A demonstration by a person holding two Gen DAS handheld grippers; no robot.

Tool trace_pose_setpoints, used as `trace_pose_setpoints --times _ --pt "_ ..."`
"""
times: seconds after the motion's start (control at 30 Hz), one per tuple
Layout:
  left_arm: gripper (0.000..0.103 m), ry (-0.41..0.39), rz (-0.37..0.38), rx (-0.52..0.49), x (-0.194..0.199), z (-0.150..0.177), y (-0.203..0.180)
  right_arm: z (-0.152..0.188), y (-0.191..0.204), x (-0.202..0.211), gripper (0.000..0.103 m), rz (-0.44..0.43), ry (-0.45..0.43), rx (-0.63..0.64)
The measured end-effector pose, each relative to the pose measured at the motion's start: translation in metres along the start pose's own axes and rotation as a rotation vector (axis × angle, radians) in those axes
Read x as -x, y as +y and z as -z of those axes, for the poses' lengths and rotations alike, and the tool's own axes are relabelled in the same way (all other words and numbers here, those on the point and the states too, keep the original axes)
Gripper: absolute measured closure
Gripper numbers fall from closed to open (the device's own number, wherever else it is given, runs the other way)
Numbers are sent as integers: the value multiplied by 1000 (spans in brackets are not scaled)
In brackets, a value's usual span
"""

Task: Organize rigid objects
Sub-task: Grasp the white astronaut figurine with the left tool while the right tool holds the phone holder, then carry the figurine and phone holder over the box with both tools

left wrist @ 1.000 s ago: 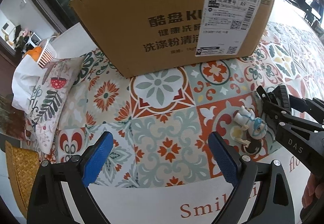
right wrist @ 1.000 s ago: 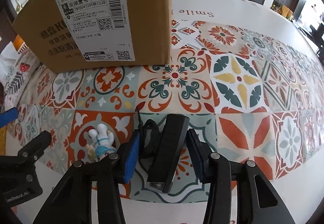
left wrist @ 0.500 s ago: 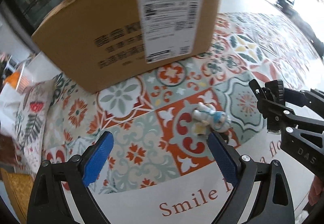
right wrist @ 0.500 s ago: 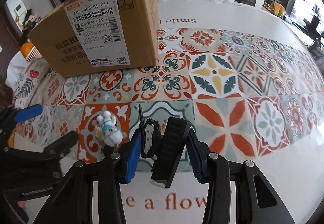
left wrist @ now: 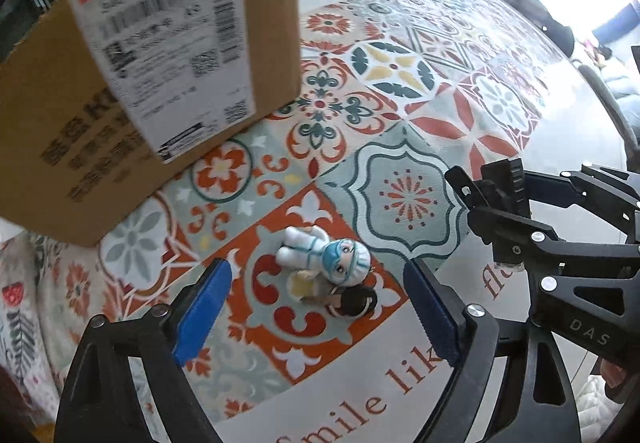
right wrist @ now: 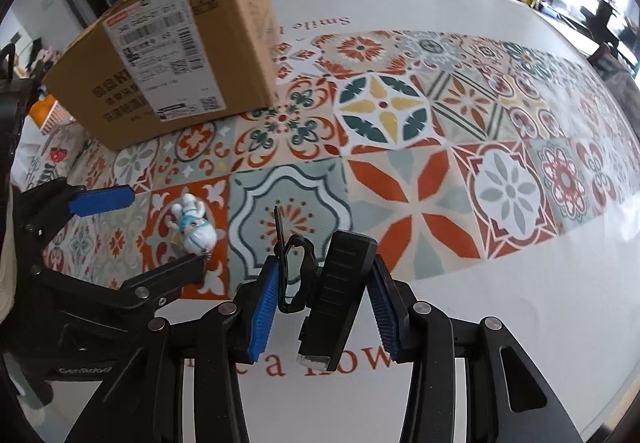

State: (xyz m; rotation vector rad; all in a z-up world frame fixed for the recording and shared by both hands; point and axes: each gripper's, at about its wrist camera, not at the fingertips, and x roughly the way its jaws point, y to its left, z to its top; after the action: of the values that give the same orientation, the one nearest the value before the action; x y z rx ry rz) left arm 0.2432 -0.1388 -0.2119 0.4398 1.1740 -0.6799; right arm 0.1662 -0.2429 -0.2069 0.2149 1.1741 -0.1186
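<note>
Over by the table's left edge sits your cardboard box (left wrist: 132, 91); its inside is hidden. Your left gripper (left wrist: 316, 307) has just been closing, jaws not yet touching the little white figurine (left wrist: 324, 255) lying between them near the front edge. Your right gripper (right wrist: 320, 295) clamps a black device (right wrist: 336, 291). Underneath, a tiled-pattern tablecloth (right wrist: 400, 163); the room's blurry.

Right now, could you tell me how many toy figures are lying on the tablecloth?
2, touching, between the open left gripper pads: a white-suited figure and a dark-haired one partly under it. Others may be hidden behind the box.
</note>
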Motion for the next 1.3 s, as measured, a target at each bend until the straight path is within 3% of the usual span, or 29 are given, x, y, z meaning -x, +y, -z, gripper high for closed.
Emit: trace_pose_setpoints --times 0.3,0.47,1.0,1.3 --pt "32 31 -9 18 -27 -9 -2 2 -3 -13 59 -8 27 -36" --pt "50 16 -17 32 -33 -13 -4 1 -3 -16 59 -9 37 -35" --pt "50 -51 -10 136 -3 16 16 -5 12 -5 59 -35 15 -5" --pt "50 -117 -43 190 39 26 29 -11 23 15 59 -54 -33 33"
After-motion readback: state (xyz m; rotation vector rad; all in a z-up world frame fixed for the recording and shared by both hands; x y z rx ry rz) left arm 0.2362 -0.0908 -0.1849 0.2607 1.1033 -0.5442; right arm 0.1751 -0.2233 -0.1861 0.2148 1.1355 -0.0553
